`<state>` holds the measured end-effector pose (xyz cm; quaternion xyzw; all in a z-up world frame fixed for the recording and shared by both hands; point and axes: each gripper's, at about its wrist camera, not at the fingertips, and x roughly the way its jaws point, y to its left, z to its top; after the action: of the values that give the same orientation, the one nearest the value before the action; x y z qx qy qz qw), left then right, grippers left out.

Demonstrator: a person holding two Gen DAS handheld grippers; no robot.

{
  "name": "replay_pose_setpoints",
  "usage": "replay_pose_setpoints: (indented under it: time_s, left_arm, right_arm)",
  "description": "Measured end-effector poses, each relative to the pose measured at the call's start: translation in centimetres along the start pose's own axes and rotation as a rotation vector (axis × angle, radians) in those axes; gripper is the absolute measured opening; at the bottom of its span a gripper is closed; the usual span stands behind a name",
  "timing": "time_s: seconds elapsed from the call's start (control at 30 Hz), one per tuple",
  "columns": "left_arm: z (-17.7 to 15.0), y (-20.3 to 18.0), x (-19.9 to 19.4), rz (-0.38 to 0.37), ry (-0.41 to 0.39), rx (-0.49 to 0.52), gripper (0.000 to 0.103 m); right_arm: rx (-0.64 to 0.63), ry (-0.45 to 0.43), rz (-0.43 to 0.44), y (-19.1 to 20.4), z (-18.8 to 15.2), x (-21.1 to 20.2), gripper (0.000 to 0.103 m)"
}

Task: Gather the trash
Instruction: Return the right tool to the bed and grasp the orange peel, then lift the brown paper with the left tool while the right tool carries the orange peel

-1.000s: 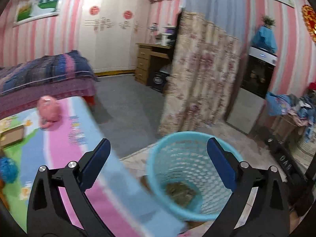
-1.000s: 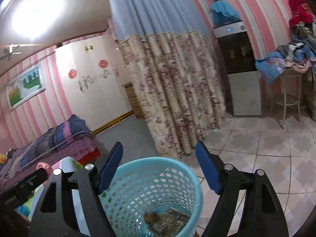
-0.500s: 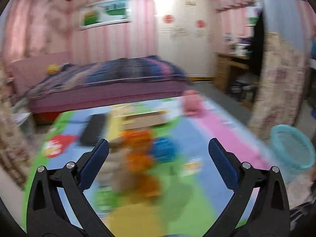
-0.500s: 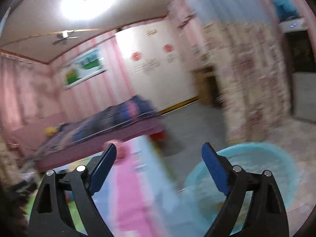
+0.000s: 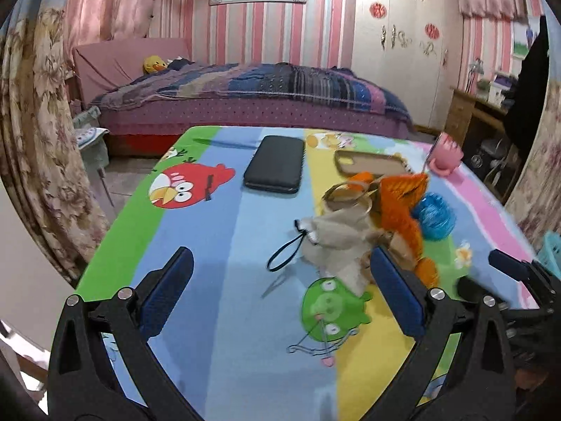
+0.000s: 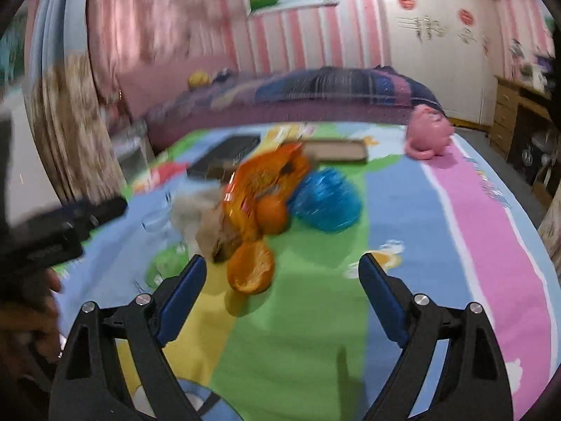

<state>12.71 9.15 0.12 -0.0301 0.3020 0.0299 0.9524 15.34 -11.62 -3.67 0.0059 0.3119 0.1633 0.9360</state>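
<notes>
The trash sits heaped at the middle of the tabletop (image 5: pixel 210 245): an orange wrapper (image 6: pixel 266 179) slumped over crumpled paper (image 5: pixel 340 242), a peel (image 6: pixel 250 268) at its near edge, and a blue wad (image 6: pixel 326 200) pressed against its right side. It looks bunched there so that it can be lifted piece by piece, though I cannot tell what else is tangled in it; a black cord loop (image 5: pixel 284 256) trails out at its left.

Beyond the pile, toward the top of the frames, lie a black phone (image 5: pixel 275 168), a tan case (image 5: pixel 371 165) and a pink toy (image 6: pixel 429 133), likely keepers, set apart from the rubbish.

Both grippers face the heap with fingers spread wide and nothing between them. The left gripper (image 5: pixel 280 294) hangs over bare cloth, the paper by its right finger. The right gripper (image 6: pixel 282 294) has the peel just ahead of its gap, probably its next pick. A blue bin (image 5: pixel 552 252) peeks in at the right edge of the left view, near enough for drops.
</notes>
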Motion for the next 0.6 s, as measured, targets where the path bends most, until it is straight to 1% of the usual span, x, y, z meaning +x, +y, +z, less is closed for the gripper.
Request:
replay_pose_setpoints:
  time_s: [0.13,0.23,0.27,0.3,0.33,0.37,0.5,0.6]
  left_arm:
    - [-0.9,0.0,0.2,-0.035,0.032,-0.003,0.097]
    - [-1.0,-0.5,0.3,-0.035,0.031,0.009,0.097]
    - [-1.0,-0.7,0.3,-0.038,0.032,0.010,0.097]
    - [-1.1,-1.0,0.3,-0.043,0.032,0.012,0.097]
    - [-1.2,-1.2,0.4,-0.051,0.033,0.015,0.097]
    - [-1.3,-1.5,0.5,-0.059,0.036,0.020,0.097]
    - [-1.5,-3.0,0.8,-0.108,0.044,0.044,0.097]
    - [-1.6,-4.7,1.6,-0.145,0.067,0.084,0.097]
  right_arm:
    - [-0.018,0.066,0.003,0.4,-0.2,1.8,0.085]
    - [-0.025,0.097,0.001,0.7,0.2,2.9,0.073]
    - [-0.029,0.133,0.015,0.8,0.2,3.7,0.053]
    - [-0.024,0.174,0.039,0.7,0.1,4.5,0.041]
    - [-0.019,0.177,0.053,0.7,0.2,4.4,0.036]
    - [-0.010,0.159,0.053,0.6,0.3,4.0,0.031]
    - [0.050,0.086,0.048,-1.0,0.3,1.6,0.030]
    - [0.105,0.042,0.056,-3.2,0.4,-0.3,0.030]
